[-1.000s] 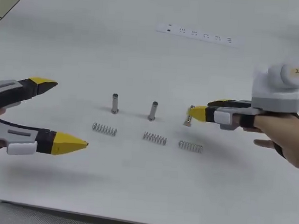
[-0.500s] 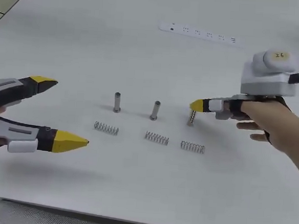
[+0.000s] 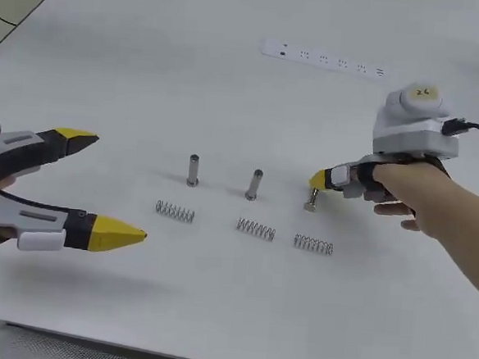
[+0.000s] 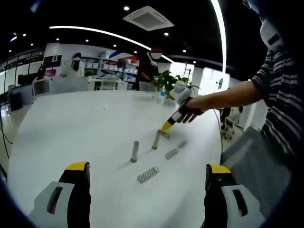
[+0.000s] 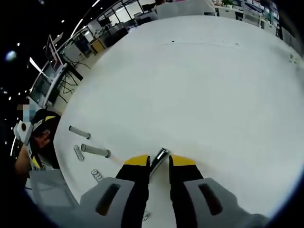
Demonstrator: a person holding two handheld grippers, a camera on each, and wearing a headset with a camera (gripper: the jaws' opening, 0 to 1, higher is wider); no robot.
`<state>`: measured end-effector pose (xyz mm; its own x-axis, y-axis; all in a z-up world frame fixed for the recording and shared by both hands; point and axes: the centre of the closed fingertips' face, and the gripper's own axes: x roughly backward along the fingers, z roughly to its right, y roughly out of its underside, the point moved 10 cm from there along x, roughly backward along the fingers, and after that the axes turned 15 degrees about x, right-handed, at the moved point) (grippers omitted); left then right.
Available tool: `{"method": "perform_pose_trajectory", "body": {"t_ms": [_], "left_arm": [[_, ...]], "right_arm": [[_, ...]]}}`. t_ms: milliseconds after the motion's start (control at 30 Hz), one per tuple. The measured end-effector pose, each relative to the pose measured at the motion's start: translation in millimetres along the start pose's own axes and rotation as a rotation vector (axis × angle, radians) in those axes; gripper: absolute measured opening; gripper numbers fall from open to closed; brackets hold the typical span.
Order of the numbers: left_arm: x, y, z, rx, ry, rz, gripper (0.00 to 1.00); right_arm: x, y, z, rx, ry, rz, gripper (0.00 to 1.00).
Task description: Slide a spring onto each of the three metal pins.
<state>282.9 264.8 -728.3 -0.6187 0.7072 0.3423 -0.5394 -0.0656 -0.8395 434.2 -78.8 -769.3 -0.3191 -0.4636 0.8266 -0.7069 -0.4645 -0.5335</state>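
Note:
Three short metal pins lie in a row on the white table: left pin, middle pin, right pin. In front of each lies a spring. My right gripper comes in from the right and is shut on the right pin, which leans between the yellow tips. My left gripper hovers wide open at the table's left, well clear of the pins and the nearest spring, with nothing between its jaws.
A white power strip lies at the far side of the table. The table's near edge runs just below the left gripper. People stand in the office background of the left gripper view.
My right gripper has dropped lower and rolled over the right pin, which now leans in its tips. The left gripper has held its place. The head camera has shifted slightly.

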Motion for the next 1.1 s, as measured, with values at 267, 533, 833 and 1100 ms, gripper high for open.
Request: {"method": "perform_pose_trajectory", "body": {"t_ms": [267, 533, 833, 1100], "left_arm": [[-0.5, 1.7, -0.5, 0.009, -0.006, -0.003, 0.98], [-2.7, 2.8, 1.3, 0.011, -0.003, -0.008, 0.98], [-3.3, 3.0, 2.3, 0.011, 0.000, -0.006, 0.97], [-1.2, 4.4, 2.6, 0.009, -0.007, -0.009, 0.97]], "right_arm": [[-5.9, -5.8, -3.5, 0.075, 0.021, -0.048, 0.10], [-4.4, -6.9, -0.6, 0.112, 0.048, -0.097, 0.06], [0.1, 0.3, -2.7, 0.124, 0.039, -0.078, 0.05], [7.3, 11.8, -9.0, 0.179, 0.002, -0.013, 0.05]]}}
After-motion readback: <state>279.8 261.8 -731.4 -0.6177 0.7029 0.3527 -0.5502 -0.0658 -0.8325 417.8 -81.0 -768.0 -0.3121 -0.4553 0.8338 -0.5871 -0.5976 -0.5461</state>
